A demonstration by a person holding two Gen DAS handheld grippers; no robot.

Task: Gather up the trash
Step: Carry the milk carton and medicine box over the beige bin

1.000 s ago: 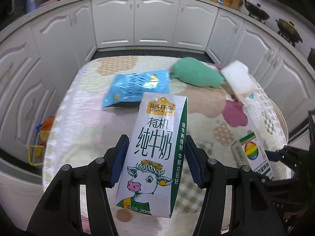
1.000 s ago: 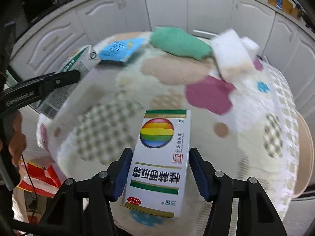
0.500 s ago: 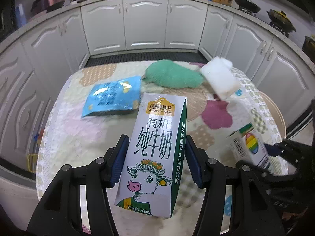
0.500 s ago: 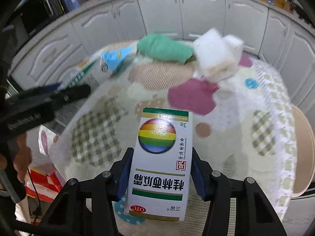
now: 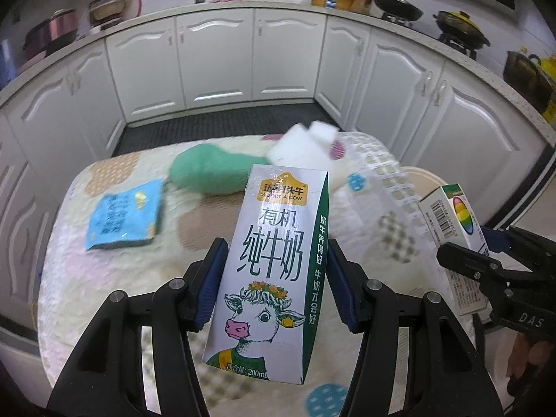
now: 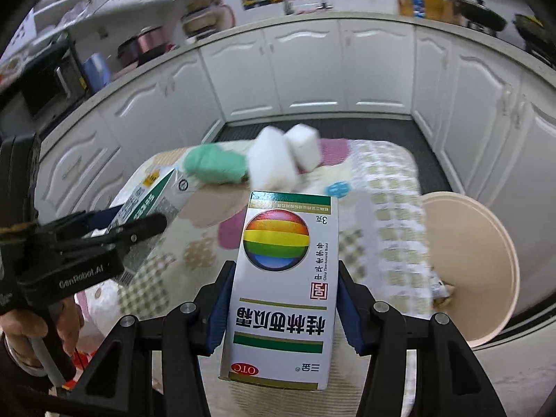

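Clamped across the narrow sides, label up — milk carton [image 5: 274, 271] in the left gripper [image 5: 274, 285], medicine box [image 6: 285, 288] in the right gripper [image 6: 283, 304], its jaws just tightened on it — both held clear above the table [image 5: 114, 278], presumably for binning.

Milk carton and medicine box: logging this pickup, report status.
Left hand-held gripper shut on milk carton. Right hand-held gripper shut on medicine box. Both clear of table. Nothing blocking.

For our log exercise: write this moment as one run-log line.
left gripper: shut on milk carton | right gripper: shut on medicine box
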